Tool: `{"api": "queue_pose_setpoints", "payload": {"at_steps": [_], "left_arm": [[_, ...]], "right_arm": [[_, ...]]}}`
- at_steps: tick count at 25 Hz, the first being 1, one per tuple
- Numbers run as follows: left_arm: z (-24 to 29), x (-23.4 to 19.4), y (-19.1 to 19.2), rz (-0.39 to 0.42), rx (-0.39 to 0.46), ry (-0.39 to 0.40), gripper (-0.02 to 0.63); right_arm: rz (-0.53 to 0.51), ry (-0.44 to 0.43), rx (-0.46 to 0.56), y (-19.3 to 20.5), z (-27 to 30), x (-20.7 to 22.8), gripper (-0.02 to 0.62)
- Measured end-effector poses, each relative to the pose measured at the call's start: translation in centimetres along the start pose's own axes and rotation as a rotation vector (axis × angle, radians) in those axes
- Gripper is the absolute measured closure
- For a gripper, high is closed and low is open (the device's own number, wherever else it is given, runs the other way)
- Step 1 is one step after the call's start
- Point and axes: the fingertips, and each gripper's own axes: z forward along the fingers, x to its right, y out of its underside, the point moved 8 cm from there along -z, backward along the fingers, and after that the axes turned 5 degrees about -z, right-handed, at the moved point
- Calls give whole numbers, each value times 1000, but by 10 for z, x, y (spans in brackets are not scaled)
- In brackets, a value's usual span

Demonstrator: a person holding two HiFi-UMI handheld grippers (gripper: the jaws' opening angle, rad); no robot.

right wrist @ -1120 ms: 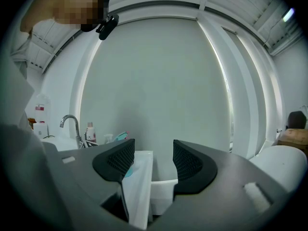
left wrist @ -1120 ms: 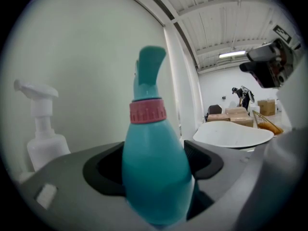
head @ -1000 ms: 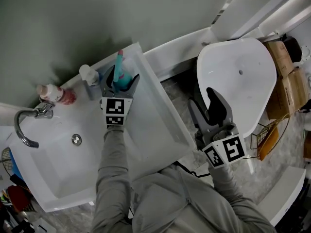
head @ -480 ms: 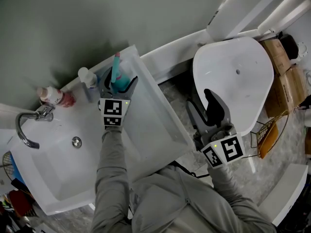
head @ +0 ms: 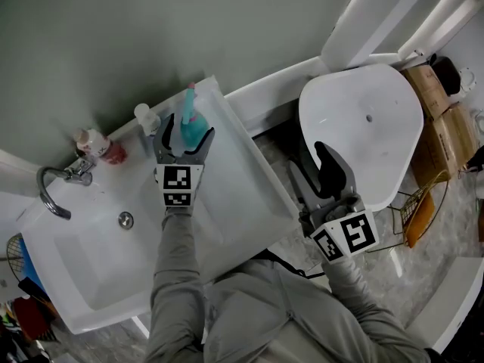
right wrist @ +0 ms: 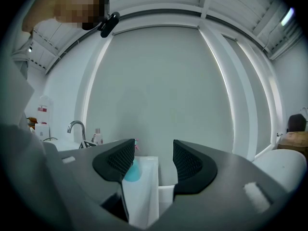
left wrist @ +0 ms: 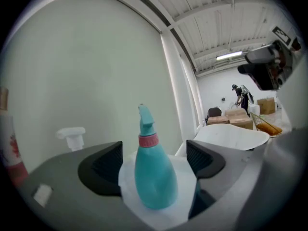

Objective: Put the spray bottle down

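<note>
A teal spray bottle (head: 190, 123) with a pink collar stands upright on the back right corner of the white sink (head: 91, 278). My left gripper (head: 187, 131) is open around it. In the left gripper view the spray bottle (left wrist: 154, 177) stands between the two pads with a gap on each side of it. My right gripper (head: 311, 165) hangs open and empty over the floor to the right of the sink. In the right gripper view the right gripper (right wrist: 154, 158) points at the wall, with the spray bottle (right wrist: 131, 171) small beyond its left pad.
On the sink's back ledge stand a white pump bottle (head: 144, 116) and a red-labelled bottle (head: 98, 146), beside a chrome faucet (head: 57, 195). A white oval toilet lid (head: 363, 127) is at right, with cardboard boxes (head: 446, 119) and a wire basket (head: 420, 210) beyond it.
The left gripper has stayed at the bottle on the sink's corner and drawn back a little. The head view has shifted slightly. The right gripper has hardly moved.
</note>
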Motion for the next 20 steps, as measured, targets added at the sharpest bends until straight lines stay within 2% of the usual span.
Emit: {"api": "queue_pose_setpoints", "payload": {"at_steps": [7, 14, 20], "left_arm": [[-98, 18, -34, -1, 87, -27, 166], [-200, 26, -48, -27, 114, -95, 166], [-260, 41, -62, -22, 116, -133, 167]], "right_arm": [[10, -22, 27, -10, -13, -28, 345], [25, -55, 51, -16, -24, -62, 345], [33, -83, 46, -15, -35, -87, 345]]}}
